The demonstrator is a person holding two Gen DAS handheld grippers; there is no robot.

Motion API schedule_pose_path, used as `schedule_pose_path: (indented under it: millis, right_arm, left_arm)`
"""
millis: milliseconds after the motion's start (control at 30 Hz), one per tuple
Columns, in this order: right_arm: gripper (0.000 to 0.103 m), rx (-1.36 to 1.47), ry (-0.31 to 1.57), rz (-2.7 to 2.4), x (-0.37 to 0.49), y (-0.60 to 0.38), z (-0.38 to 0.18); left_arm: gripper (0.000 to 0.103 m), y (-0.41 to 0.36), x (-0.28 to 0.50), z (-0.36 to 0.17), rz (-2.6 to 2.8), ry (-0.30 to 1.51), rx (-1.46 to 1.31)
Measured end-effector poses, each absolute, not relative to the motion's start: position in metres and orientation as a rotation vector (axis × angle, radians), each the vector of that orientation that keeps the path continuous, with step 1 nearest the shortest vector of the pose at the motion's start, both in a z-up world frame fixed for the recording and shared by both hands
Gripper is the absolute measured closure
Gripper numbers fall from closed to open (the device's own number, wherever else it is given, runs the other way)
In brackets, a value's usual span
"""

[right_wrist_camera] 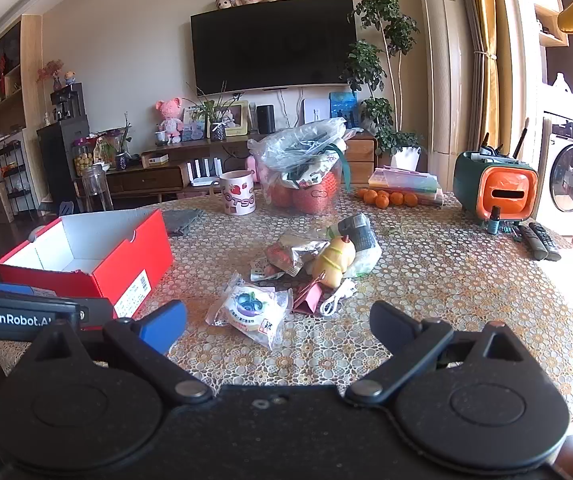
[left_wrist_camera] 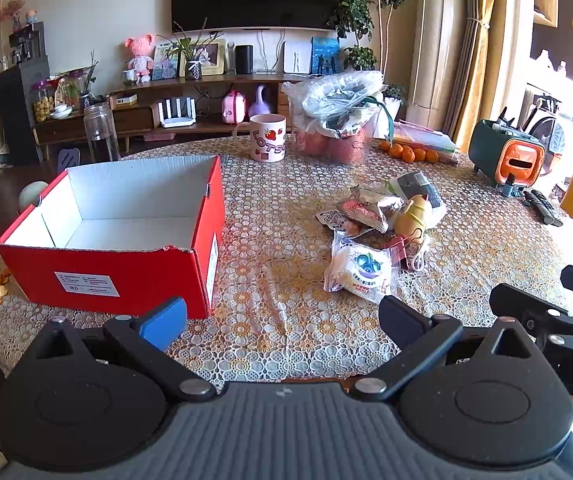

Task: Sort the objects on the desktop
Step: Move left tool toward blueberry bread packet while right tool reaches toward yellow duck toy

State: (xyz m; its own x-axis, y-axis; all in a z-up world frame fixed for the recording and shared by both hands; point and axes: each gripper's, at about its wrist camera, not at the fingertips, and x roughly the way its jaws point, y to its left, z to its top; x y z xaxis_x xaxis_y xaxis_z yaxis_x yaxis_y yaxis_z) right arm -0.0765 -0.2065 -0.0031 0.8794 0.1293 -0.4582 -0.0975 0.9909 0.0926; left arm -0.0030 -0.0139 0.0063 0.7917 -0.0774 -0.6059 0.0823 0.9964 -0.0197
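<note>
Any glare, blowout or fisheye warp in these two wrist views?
Left wrist view: window side blown out, washing the patterned table's right edge; red cardboard box sharp, its walls bowed by fisheye. Right wrist view: the same blowout at the table's right edge; wall-mounted black television curves visibly.

A family living room: a wall-mounted television [right_wrist_camera: 273,43] above a low wooden media console [right_wrist_camera: 174,168] crowded with plush toys and photo frames, potted plants [right_wrist_camera: 378,72], gold curtains [right_wrist_camera: 482,52] and a lace-covered tabletop [right_wrist_camera: 426,280]
</note>
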Motion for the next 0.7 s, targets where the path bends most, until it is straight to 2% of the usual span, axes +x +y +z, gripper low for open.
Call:
schedule_pose_path:
  millis: [300, 700]
  right_arm:
    - [0.004, 0.056, 0.477, 0.115, -0.064, -0.215, -0.001]
    - [0.004, 0.012, 0.507, 0.093, -0.001, -0.235, -0.016]
  left_arm:
    - [0.000, -0.023, 0.011, 0.006, -0.096, 0.637, 0.066]
    - [0.000, -0.058, 0.054, -0.021, -0.217, 0.687, 0.117]
